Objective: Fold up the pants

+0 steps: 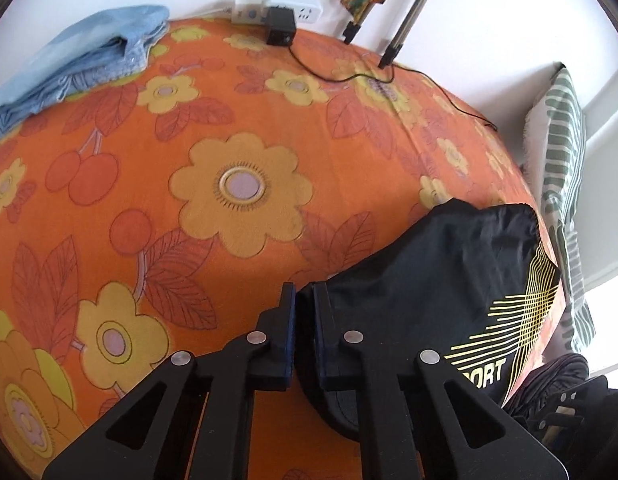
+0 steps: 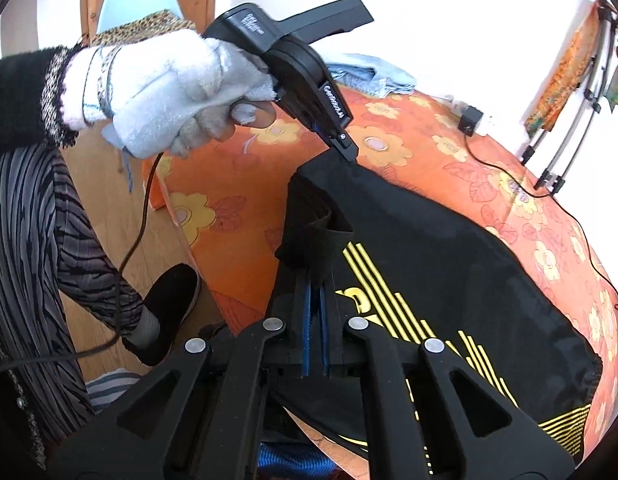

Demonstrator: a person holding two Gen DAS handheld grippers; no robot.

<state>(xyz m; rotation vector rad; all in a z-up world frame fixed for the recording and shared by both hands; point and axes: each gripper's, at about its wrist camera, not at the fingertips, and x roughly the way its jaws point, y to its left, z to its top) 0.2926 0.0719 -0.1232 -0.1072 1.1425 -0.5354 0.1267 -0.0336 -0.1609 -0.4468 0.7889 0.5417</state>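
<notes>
Your right tongs [image 2: 315, 300] and left tongs [image 1: 304, 308] each pinch the waistband of the black pants [image 2: 449, 264], lifted over the bed's [image 1: 229, 120] near edge. Thin bites could slip, dropping a corner and skewing the fold.

A home bedroom is showing here: an orange floral bedsheet [image 1: 237, 128] is covering the bed, a striped pillow [image 1: 561, 168] is lying at its far right, and folded blue clothing [image 1: 81, 60] is sitting far left.
</notes>
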